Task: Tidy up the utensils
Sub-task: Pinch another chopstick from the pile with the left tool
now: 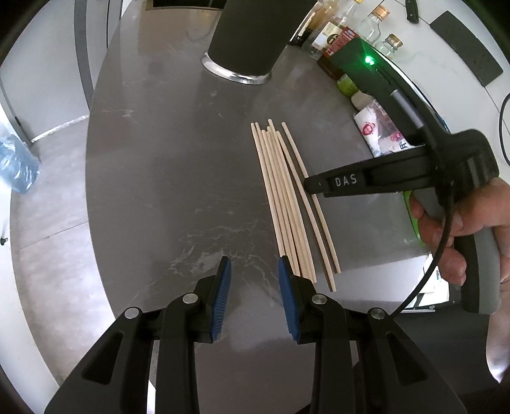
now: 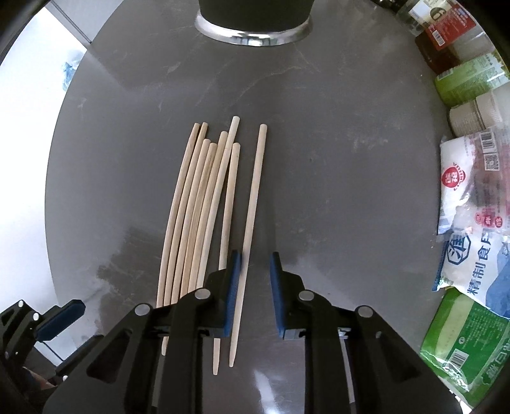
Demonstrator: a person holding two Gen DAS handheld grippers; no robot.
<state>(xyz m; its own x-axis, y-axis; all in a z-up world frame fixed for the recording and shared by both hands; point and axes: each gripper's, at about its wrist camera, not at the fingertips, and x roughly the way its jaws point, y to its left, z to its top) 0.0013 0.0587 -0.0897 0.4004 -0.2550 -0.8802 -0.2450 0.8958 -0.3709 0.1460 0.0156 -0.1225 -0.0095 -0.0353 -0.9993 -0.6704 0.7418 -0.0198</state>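
Several pale wooden chopsticks (image 1: 287, 197) (image 2: 204, 203) lie side by side on the round grey table (image 1: 153, 165) (image 2: 334, 159). One chopstick (image 2: 253, 197) lies a little apart on the right of the bunch. My right gripper (image 2: 255, 258) points down over it with its jaws narrowly apart; the stick runs between them close to the left pad, not pinched. In the left wrist view the right gripper (image 1: 310, 186) hangs over the sticks' right side, held by a hand (image 1: 462, 223). My left gripper (image 1: 253, 264) (image 2: 63, 313) is open and empty, its right pad beside the sticks' near ends.
A black cylinder on a chrome base (image 1: 248, 38) (image 2: 255, 12) stands at the table's far side. Bottles (image 1: 338, 28), a green carton (image 2: 468, 82) and food packets (image 2: 471, 203) (image 1: 379, 130) crowd the right edge. A water bottle (image 1: 16, 165) sits off the table's left edge.
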